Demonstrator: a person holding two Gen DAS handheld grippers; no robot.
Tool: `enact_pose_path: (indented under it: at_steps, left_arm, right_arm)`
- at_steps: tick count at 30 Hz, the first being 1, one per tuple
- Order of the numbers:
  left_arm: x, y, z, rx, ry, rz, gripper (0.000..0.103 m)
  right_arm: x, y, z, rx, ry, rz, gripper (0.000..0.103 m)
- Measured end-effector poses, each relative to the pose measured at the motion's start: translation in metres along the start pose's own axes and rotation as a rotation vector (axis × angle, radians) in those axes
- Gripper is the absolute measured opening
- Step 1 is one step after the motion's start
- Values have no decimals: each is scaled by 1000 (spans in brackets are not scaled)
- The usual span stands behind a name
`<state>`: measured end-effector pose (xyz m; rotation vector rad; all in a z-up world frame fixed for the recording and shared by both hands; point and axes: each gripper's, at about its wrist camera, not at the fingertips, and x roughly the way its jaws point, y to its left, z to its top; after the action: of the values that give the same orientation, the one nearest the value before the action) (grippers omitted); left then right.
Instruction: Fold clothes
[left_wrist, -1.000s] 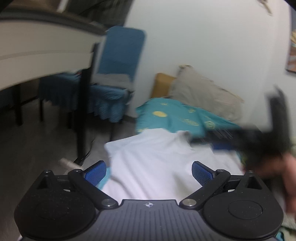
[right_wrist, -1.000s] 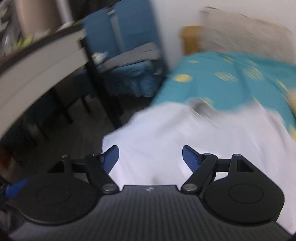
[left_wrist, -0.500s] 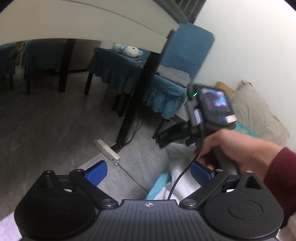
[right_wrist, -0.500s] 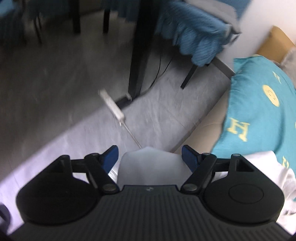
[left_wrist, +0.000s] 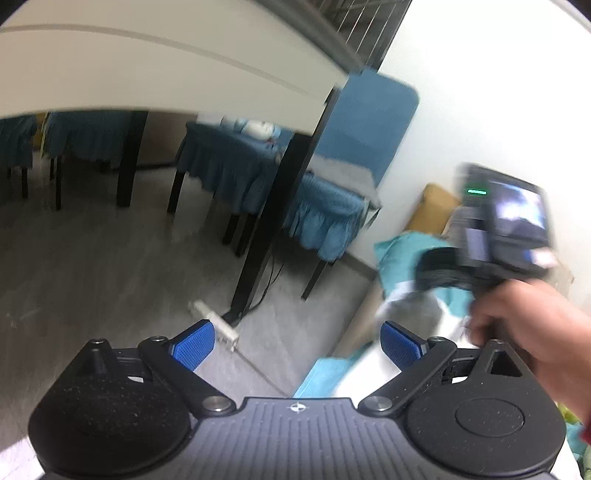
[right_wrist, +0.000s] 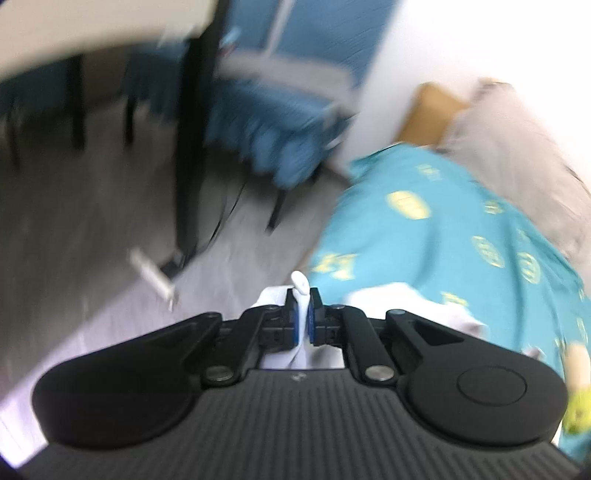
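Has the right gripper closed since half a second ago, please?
Yes. The right gripper was open; now it is shut on the white garment, above the grey floor.

Home: bed (right_wrist: 461, 236), covered chairs (left_wrist: 332, 206)

Your left wrist view faces the grey floor (left_wrist: 92, 266) and black table leg (left_wrist: 266, 229) from nearby; your right wrist view shares that table leg (right_wrist: 190, 147), plus the teal sheet (right_wrist: 461, 240) on the right.
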<state>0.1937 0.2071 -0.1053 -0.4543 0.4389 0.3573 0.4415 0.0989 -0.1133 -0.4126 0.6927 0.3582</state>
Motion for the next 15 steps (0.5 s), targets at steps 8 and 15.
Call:
enact_pose_path:
  at_steps: [8,15]
  left_arm:
    - [-20,-30,-10,106,-28,-108,98]
    - [-23,-69,-41,253,39,-215,97]
  right_arm:
    - [-42,-106,-109,421,-7,-15,7]
    - [-74,-178,-189,734,-11,10,13]
